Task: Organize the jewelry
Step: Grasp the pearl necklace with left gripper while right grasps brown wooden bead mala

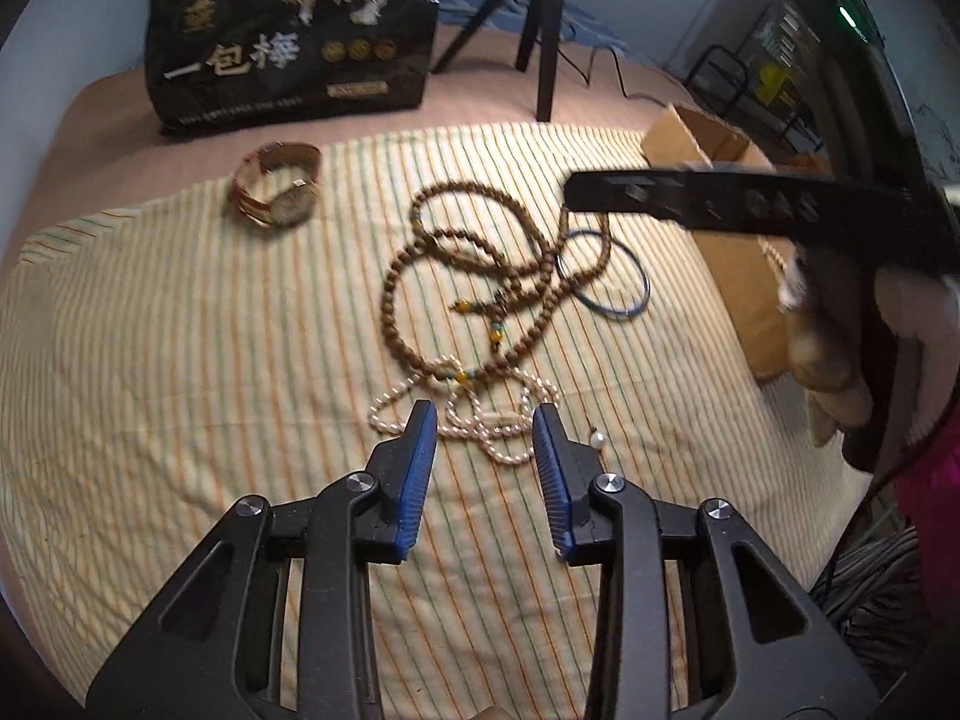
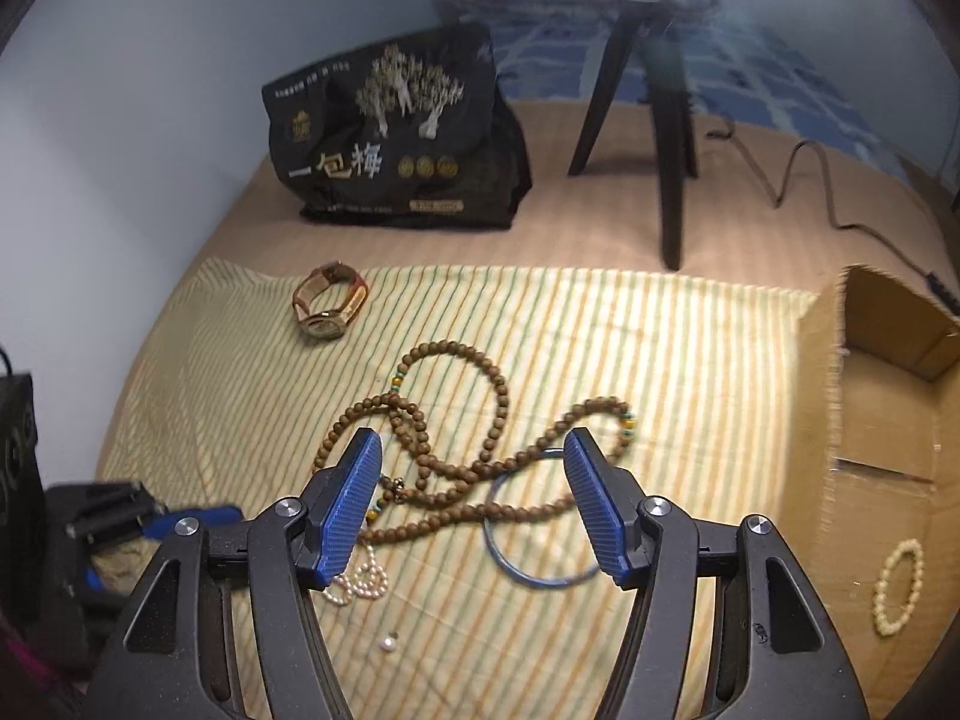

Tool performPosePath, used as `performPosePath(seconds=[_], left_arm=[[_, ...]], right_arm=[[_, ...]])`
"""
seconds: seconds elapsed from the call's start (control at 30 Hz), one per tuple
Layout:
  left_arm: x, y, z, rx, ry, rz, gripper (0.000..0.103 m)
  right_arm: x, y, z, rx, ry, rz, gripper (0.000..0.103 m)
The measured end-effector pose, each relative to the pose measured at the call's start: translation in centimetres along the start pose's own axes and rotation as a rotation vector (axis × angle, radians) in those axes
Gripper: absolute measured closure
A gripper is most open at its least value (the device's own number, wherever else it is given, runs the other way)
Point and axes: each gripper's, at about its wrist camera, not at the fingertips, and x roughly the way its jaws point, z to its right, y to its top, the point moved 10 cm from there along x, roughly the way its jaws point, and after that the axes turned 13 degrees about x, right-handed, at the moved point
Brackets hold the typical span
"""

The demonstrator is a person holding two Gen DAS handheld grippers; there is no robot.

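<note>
On a striped cloth (image 1: 180, 330) lie a brown wooden bead necklace (image 1: 480, 276), a white pearl necklace (image 1: 480, 420), a thin blue bangle (image 1: 606, 276) and a gold watch (image 1: 279, 189). My left gripper (image 1: 485, 426) is open and empty, its tips just above the pearl necklace. My right gripper (image 2: 474, 450) is open and empty above the bead necklace (image 2: 456, 432) and the blue bangle (image 2: 534, 528). The watch (image 2: 327, 303) lies further back. A pearl bracelet (image 2: 897, 588) lies inside the cardboard box (image 2: 888, 420) at the right.
A black printed bag (image 1: 294, 42) and a black tripod (image 1: 540, 18) stand on the pink bed beyond the cloth. The box (image 1: 738, 264) sits at the cloth's right edge. A loose pearl (image 2: 389, 642) lies near the front. The right gripper's body (image 1: 750, 198) crosses the left wrist view.
</note>
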Motion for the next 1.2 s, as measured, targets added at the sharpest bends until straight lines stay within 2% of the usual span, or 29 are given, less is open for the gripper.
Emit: performPosePath(seconds=[0.07, 0.3, 0.57, 0.97, 1.07, 1.1, 1.2], left_arm=[[0.4, -0.3, 0.2, 0.006, -0.001, -0.013, 0.076], [1.2, -1.1, -0.3, -0.028, -0.025, -0.033, 0.078], [2.1, -1.4, -0.1, -0.014, -0.031, -0.056, 0.078], [4.3, -0.7, -0.6, 0.018, 0.051, -0.086, 0.078], [4.9, -0.4, -0.7, 0.022, 0.071, -0.082, 0.071], [5.1, -0.3, -0.6, 0.018, 0.063, -0.079, 0.065], [5.5, -0.1, -0.3, 0.041, 0.085, -0.072, 0.064]], right_arm=[[1.0, -0.2, -0.4, -0.006, 0.008, -0.024, 0.040], [4.2, -1.0, -1.1, -0.038, 0.019, -0.100, 0.041], [6.1, -0.9, -0.6, -0.065, -0.020, -0.120, 0.041], [8.2, -0.8, -1.3, -0.100, -0.031, -0.138, 0.040], [8.1, -1.1, -1.2, -0.111, -0.039, -0.140, 0.040], [8.2, -1.0, -1.4, -0.112, -0.039, -0.140, 0.040], [8.7, -1.3, -1.8, -0.122, -0.047, -0.141, 0.040]])
